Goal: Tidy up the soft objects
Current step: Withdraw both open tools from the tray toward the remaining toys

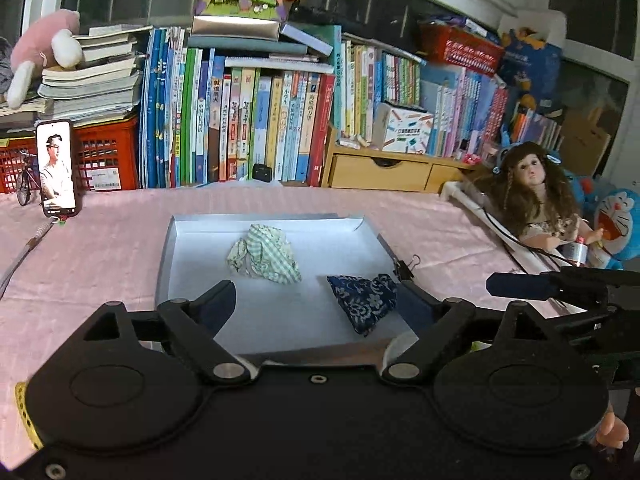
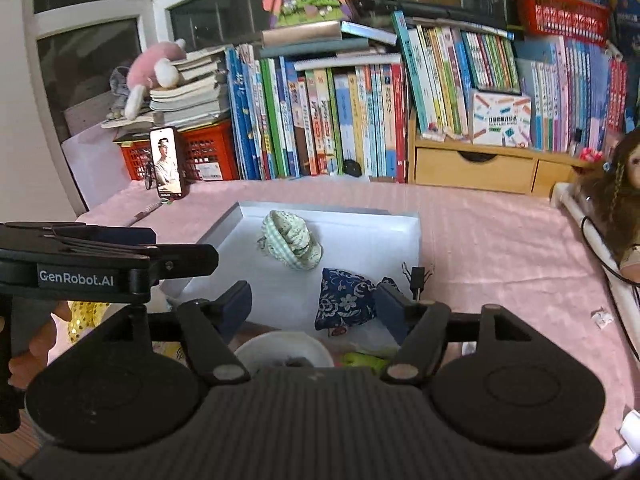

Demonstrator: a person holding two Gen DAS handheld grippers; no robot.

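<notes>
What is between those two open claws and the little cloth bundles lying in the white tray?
Nothing visible. The blue floral pouch and the green checked bundle lie loose and apart in the white tray. Both the left gripper and right gripper are open and empty, with only bare tray floor ahead of their fingers.

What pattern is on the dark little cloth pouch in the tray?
White flowers on dark blue cloth pouch, clearest in the right wrist view.

Home, likely child's room or study corner: children's books (image 1: 256,120) packed in rows behind pink-covered table (image 1: 100,248), doll (image 1: 532,196), pink plush toy (image 1: 44,48), red crates (image 1: 104,156), wooden drawer unit (image 2: 476,168).
</notes>
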